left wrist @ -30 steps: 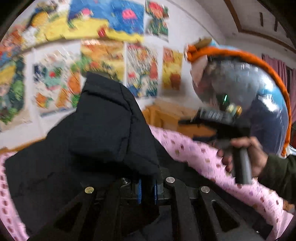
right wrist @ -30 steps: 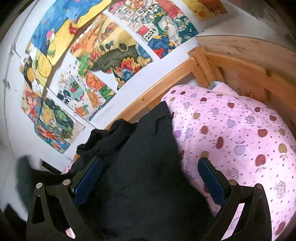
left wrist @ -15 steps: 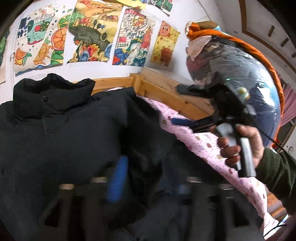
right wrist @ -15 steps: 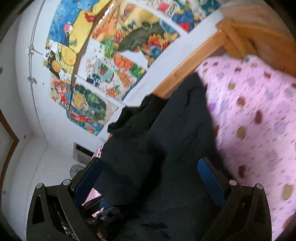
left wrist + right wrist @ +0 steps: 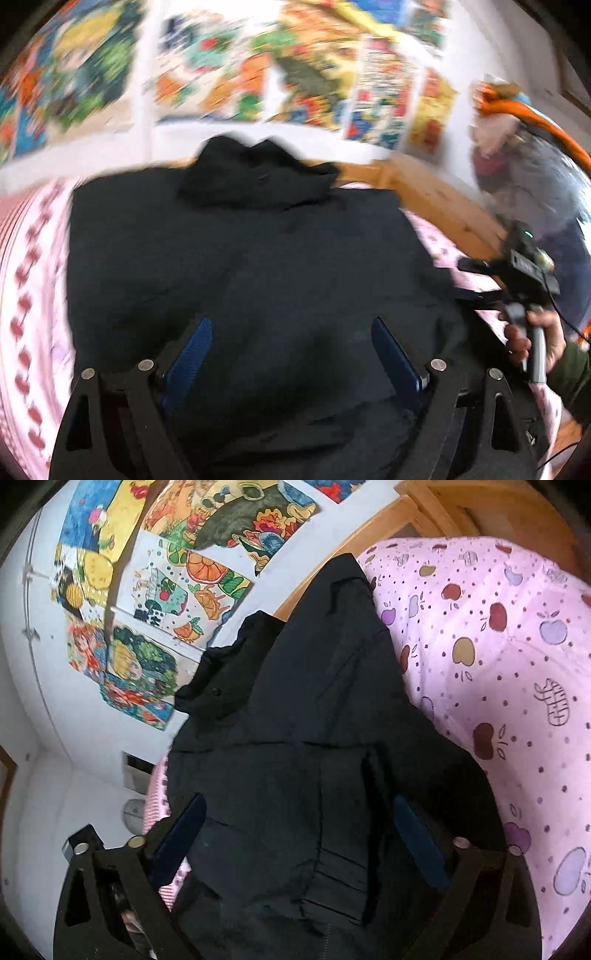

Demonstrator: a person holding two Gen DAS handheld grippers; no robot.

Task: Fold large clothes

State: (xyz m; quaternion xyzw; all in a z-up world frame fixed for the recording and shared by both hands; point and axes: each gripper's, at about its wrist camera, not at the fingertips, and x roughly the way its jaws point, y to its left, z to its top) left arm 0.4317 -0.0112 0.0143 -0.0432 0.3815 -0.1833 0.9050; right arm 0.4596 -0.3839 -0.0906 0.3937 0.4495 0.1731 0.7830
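Lying spread out on the bed is a black puffer jacket (image 5: 251, 266), collar end (image 5: 255, 173) pointing toward the wall and the body running back toward both cameras. In the right wrist view the jacket (image 5: 314, 760) looks partly folded over itself, with a flap edge and a stitched hem showing near the bottom middle.

Left gripper (image 5: 291, 354) sits right over the lower part of the jacket with its jaws wide open, blue pads (image 5: 190, 354) either side, nothing caught between them. Right gripper (image 5: 299, 838) is the same deal: jaws spread wide above the fabric, not clamped on anything. You can also see the right gripper from the left camera, off at the jacket's right edge, held in the person's right hand (image 5: 535, 336).

Under the jacket is a pink bedsheet (image 5: 498, 657) printed with apples and dots. A wooden bed frame (image 5: 439, 199) runs along the wall side. The wall is covered with colourful posters (image 5: 192, 590). The left view is pretty motion-blurred, so fine detail there is hard to make out.
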